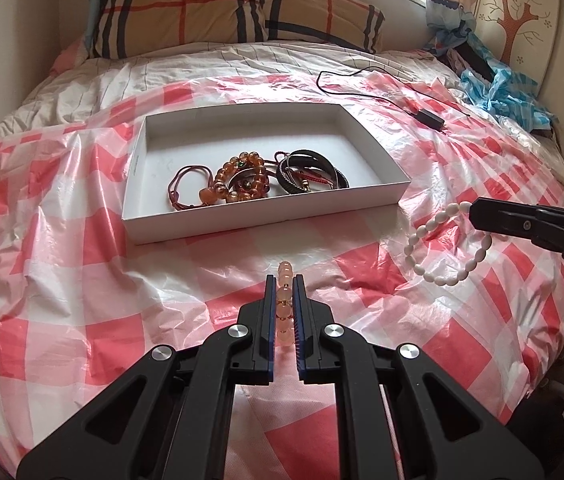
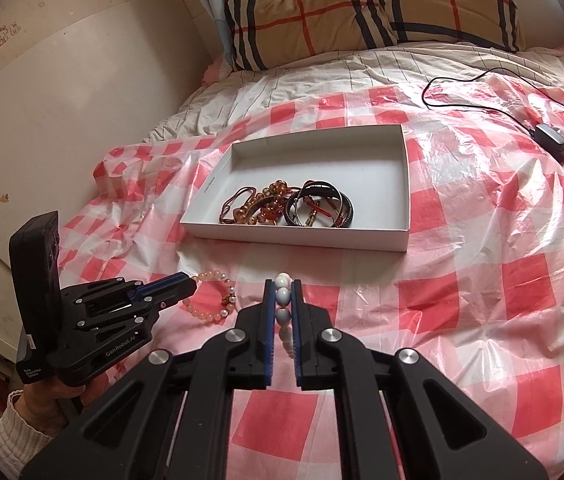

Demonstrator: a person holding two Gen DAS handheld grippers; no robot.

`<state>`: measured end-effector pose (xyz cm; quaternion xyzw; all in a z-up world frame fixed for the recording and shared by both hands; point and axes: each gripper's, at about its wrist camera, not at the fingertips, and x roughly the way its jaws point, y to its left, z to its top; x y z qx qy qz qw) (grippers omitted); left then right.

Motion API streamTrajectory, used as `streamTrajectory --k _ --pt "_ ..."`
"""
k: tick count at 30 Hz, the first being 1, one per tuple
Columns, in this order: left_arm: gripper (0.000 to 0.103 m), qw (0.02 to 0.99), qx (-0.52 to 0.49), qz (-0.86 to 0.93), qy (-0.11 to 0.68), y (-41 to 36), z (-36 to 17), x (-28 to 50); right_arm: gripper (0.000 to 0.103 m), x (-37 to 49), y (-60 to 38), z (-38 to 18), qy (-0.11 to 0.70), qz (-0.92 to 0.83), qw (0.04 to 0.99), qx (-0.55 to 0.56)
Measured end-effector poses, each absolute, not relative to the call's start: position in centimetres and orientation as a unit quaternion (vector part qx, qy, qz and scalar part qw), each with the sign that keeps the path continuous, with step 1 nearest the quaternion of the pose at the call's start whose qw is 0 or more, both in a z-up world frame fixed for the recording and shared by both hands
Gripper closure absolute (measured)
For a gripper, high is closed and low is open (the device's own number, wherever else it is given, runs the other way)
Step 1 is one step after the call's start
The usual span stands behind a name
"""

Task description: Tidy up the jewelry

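Pink bead bracelet [image 1: 285,304] pinched in left gripper [image 1: 284,280] jaws, nearly closed on it, held above the red-checked plastic sheet [image 1: 81,264] on the bed. Right gripper [image 2: 282,285] jaws clamped on a white bead bracelet [image 2: 284,312], also lifted. White cardboard box [image 1: 366,132] sits ahead of both, with amber beads [image 1: 241,178], red cord pieces and dark bangles [image 1: 314,172] piled at its near side.

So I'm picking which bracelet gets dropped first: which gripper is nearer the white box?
Hard to call; both sit short of the white box. The left gripper, shut on the peach bracelet, faces its near wall; the right gripper, holding the white bracelet, faces its right corner.
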<state>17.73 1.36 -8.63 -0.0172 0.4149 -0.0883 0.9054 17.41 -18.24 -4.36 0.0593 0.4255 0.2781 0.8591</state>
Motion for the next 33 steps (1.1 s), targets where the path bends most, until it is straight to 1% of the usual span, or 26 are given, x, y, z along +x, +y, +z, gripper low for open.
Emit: streamTrajectory --k 21,33 --pt "0.096 0.919 0.002 -0.085 0.385 0.8 -7.2 17.1 0.095 17.5 -16.9 -4.0 0.417 0.296 0.857 0.065" --pt "0.096 0.923 -0.035 -0.105 0.368 1.4 -6.2 16.9 0.095 17.8 -17.4 -3.9 0.410 0.297 0.859 0.076"
